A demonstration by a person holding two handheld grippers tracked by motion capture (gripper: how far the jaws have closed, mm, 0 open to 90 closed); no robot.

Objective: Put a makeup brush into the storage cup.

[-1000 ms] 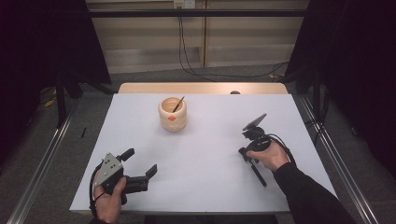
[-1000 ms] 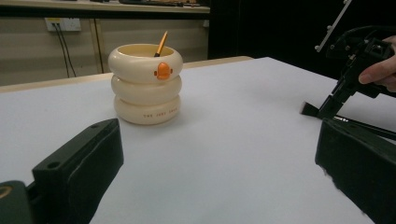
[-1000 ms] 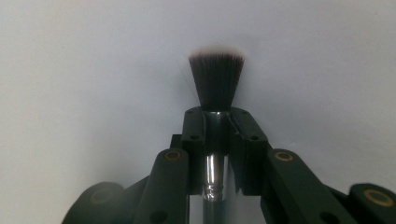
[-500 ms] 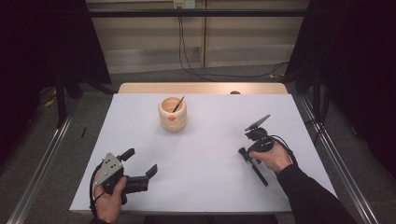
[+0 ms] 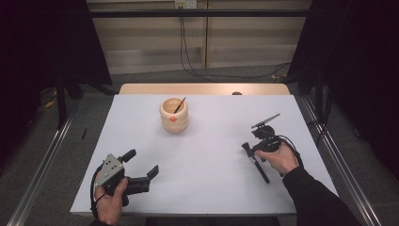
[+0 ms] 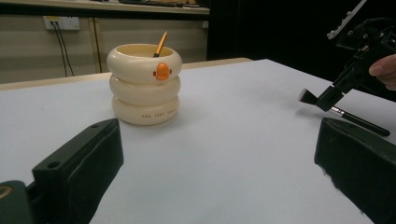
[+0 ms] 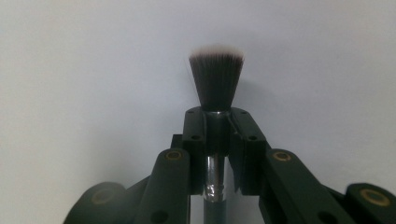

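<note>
We are seeing the right gripper (image 5: 249, 149) at four o'clock on the white table (image 5: 211, 179), its jaws clamping a makeup brush (image 7: 215, 81) by the metal neck, bristles sticking out beyond the fingertips (image 7: 194, 123). The left gripper (image 5: 141, 165) is resting at seven o'clock, jaws spread wide and holding nothing.

The white table (image 5: 207, 160) is lit evenly from above, its surroundings left dark; soft shadows are cast beside the cream cup (image 6: 144, 84); the near jaws are blurred in both gripper views; no glare is seen.
</note>
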